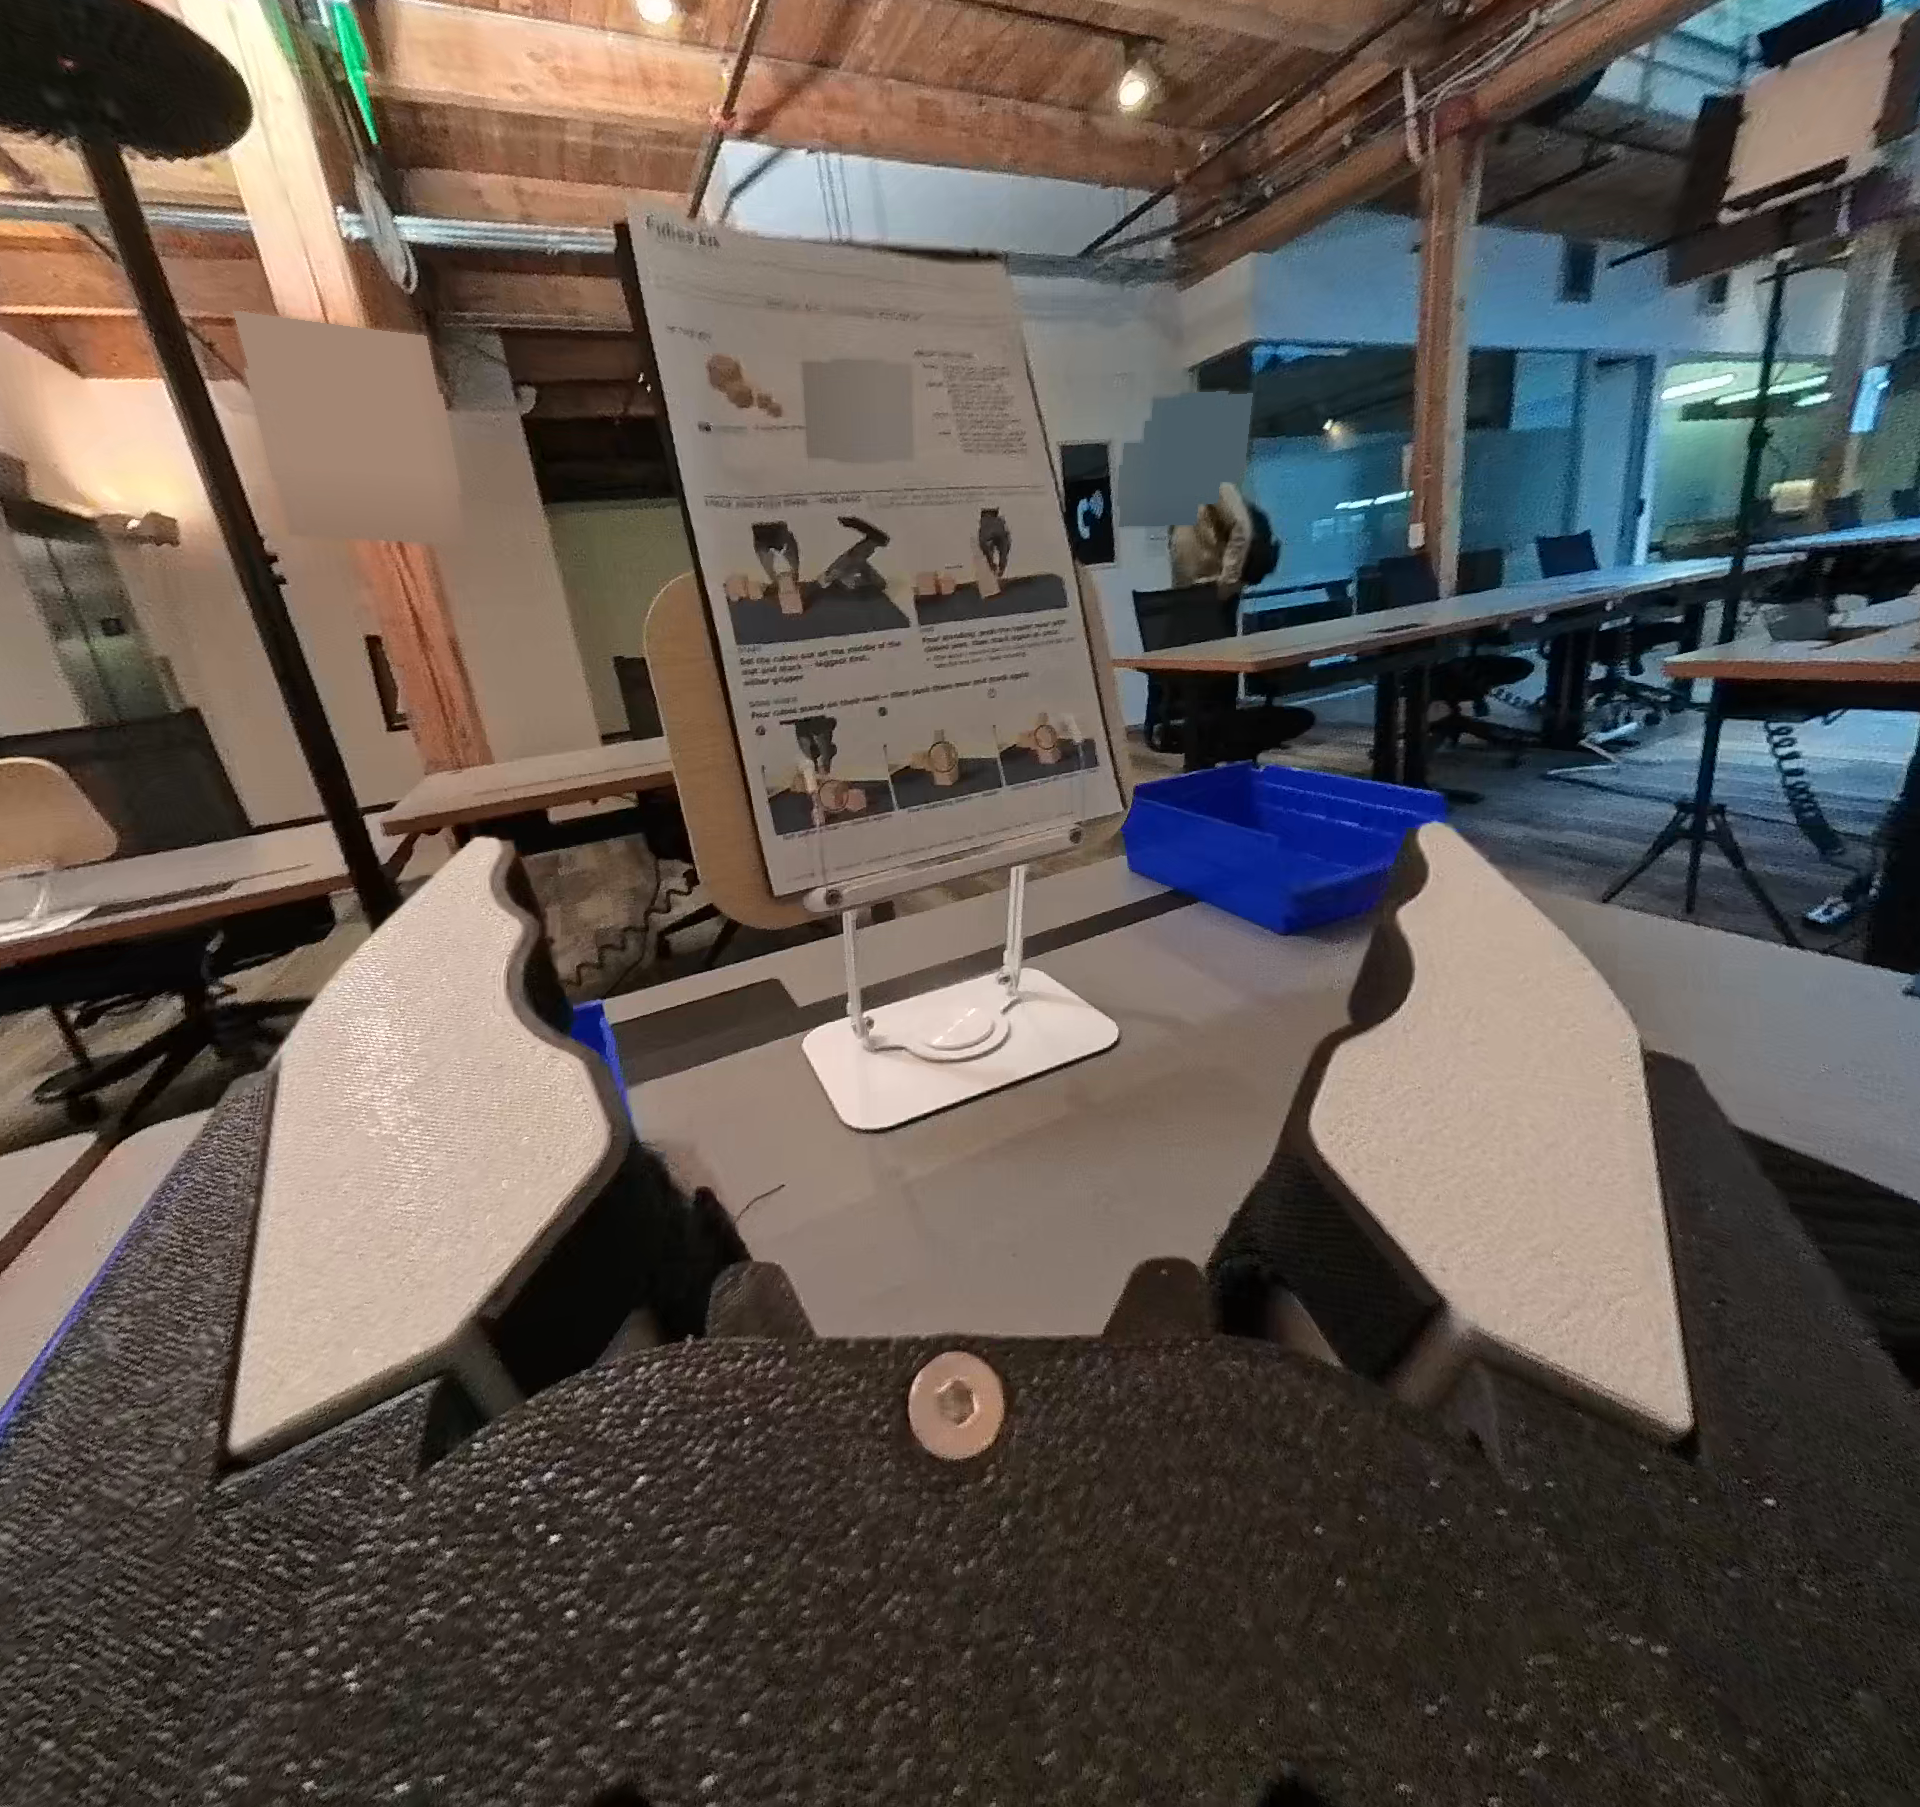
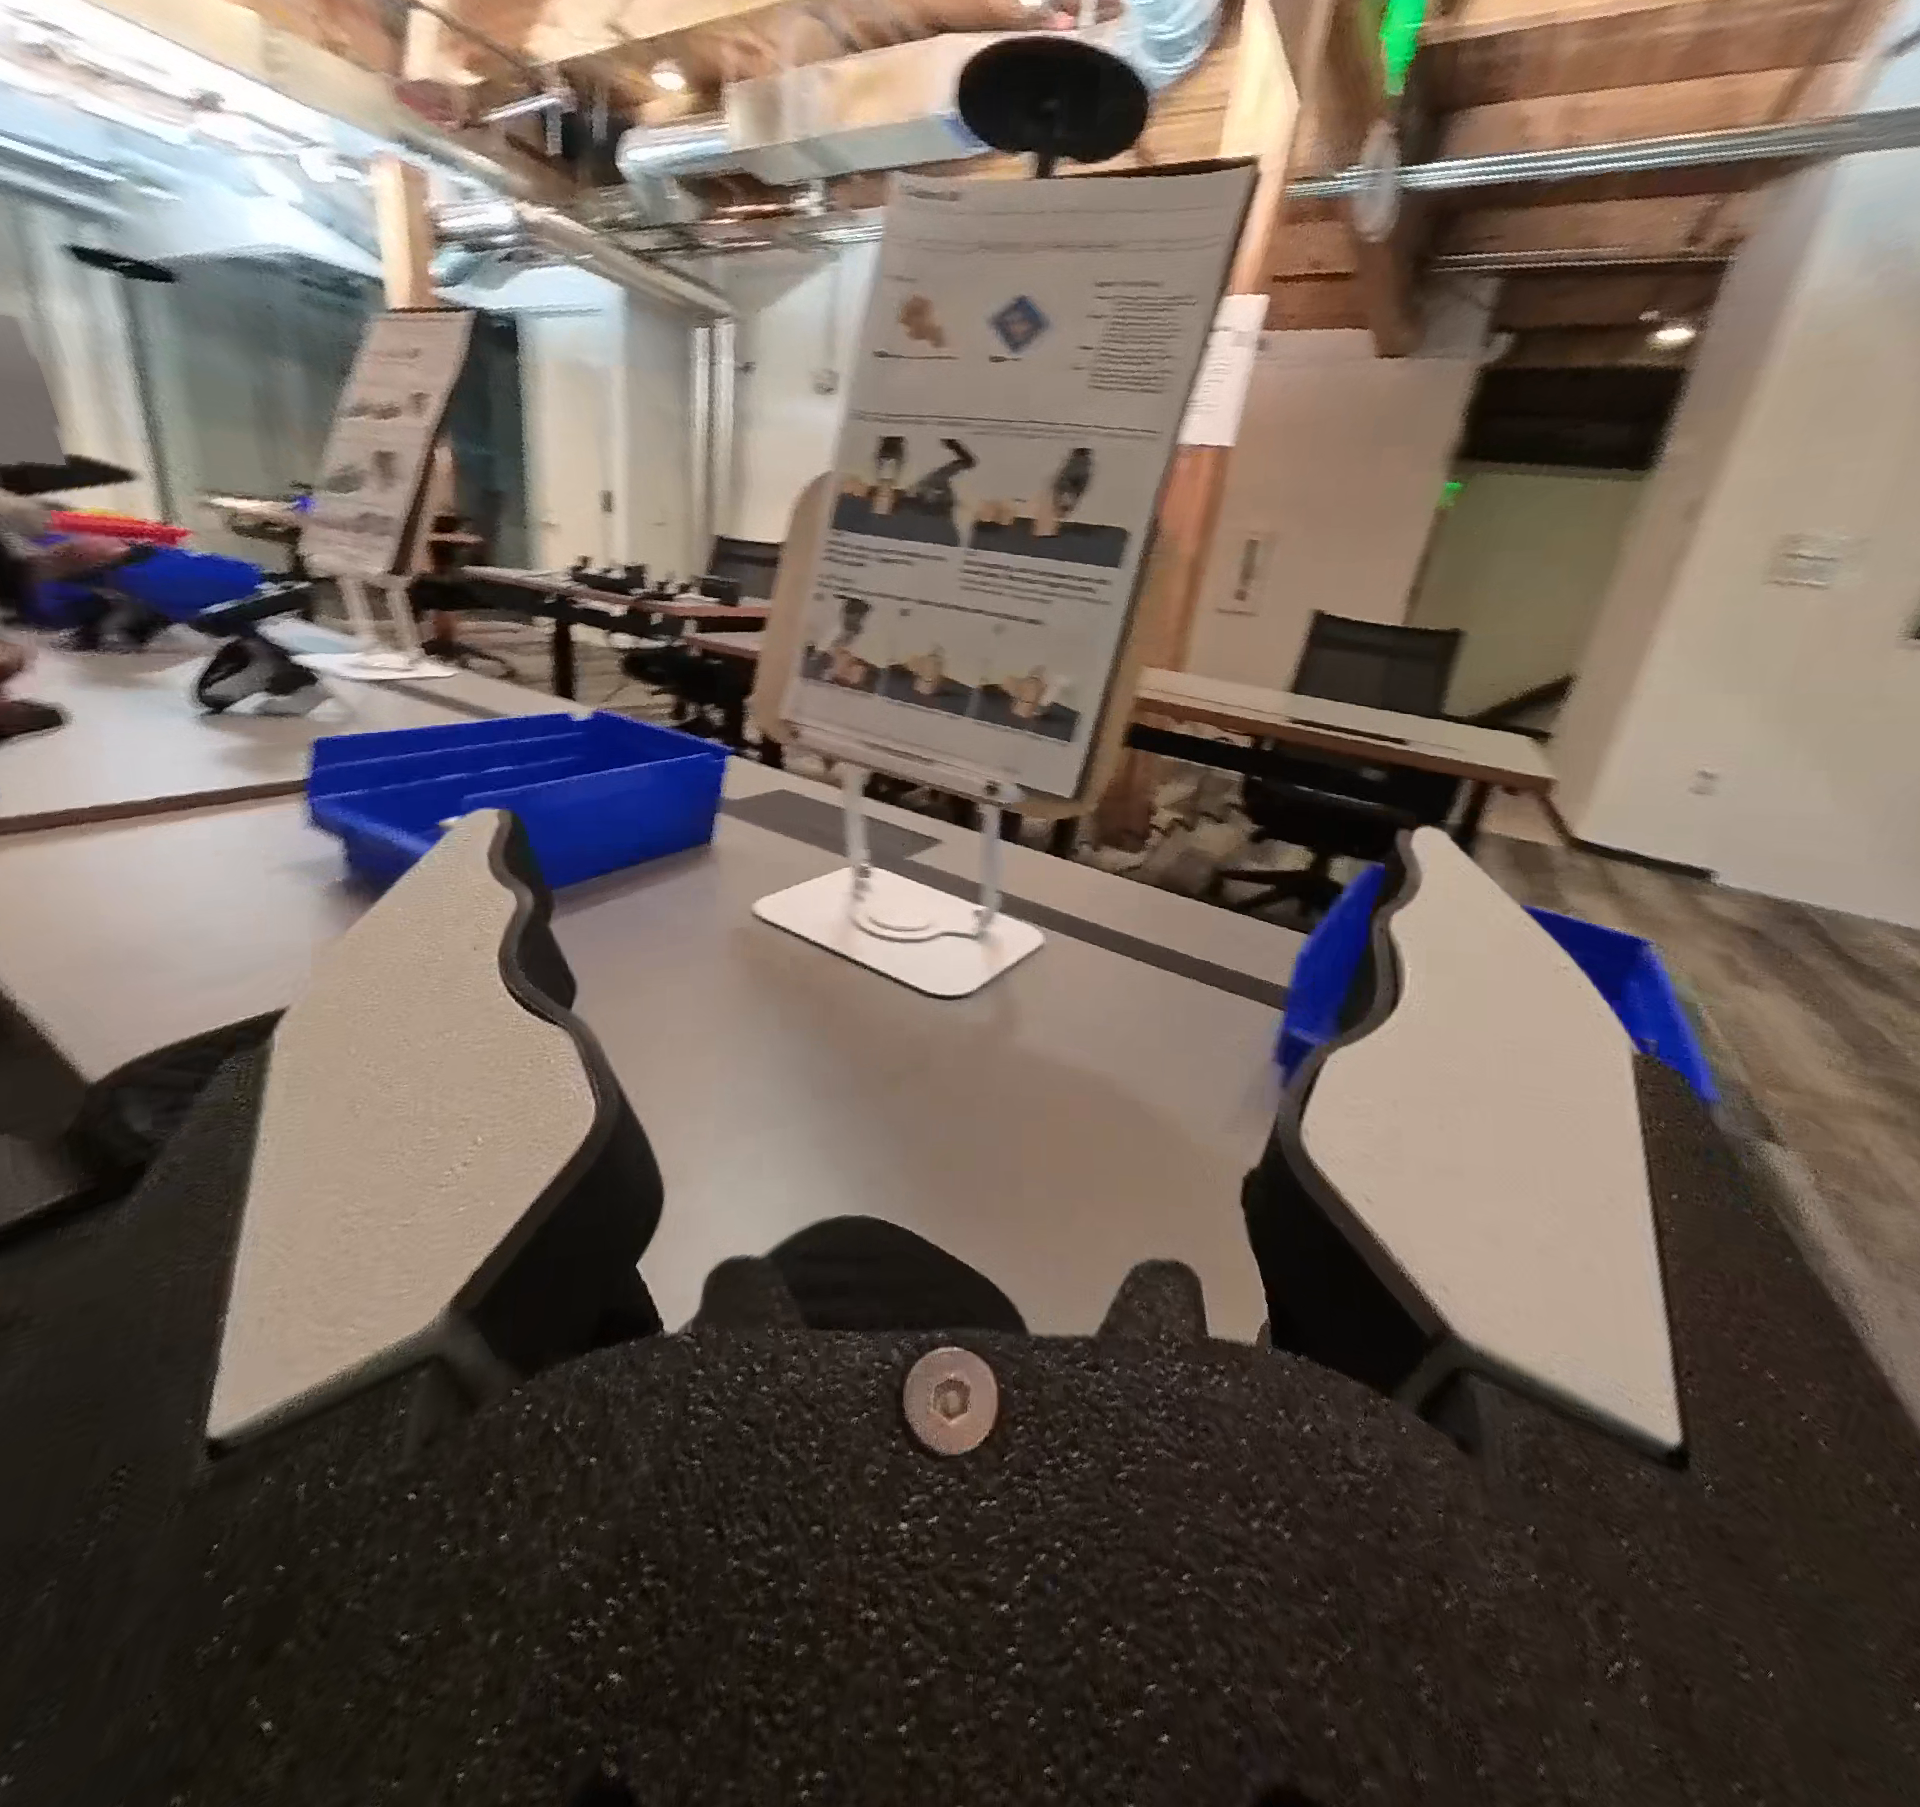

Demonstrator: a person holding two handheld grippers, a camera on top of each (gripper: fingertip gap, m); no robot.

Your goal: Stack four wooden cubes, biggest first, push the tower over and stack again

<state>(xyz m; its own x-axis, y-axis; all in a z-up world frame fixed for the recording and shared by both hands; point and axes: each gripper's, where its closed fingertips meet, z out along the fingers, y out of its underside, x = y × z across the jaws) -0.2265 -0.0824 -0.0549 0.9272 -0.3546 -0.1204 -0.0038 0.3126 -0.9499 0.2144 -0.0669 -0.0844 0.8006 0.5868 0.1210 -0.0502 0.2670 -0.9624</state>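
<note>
The left gripper (image 1: pixel 961 926) is hovering over the grey desk (image 1: pixel 966 1207) with its two pale grey fingers (image 1: pixel 416 1113) standing wide apart and nothing between them. In the middle of the left wrist view, beyond the fingertips and well apart from them, a printed instruction sheet on a white metal stand (image 1: pixel 961 1040) is standing upright. A blue plastic bin (image 1: pixel 1262 848) is sitting at the centre right of that frame, just behind the tip of the finger on that side; a second blue edge (image 1: pixel 597 1035) is peeking out beside the finger at the centre left.

The right gripper (image 2: pixel 951 926) is also hanging bare above the desk, its fingers (image 2: pixel 416 1103) spread wide. The same stand (image 2: pixel 899 931) is lying between and beyond them. A blue divided bin (image 2: pixel 520 781) is sitting at the centre left, behind one fingertip, and another blue bin (image 2: pixel 1636 999) is showing at the centre right, behind the other.
</note>
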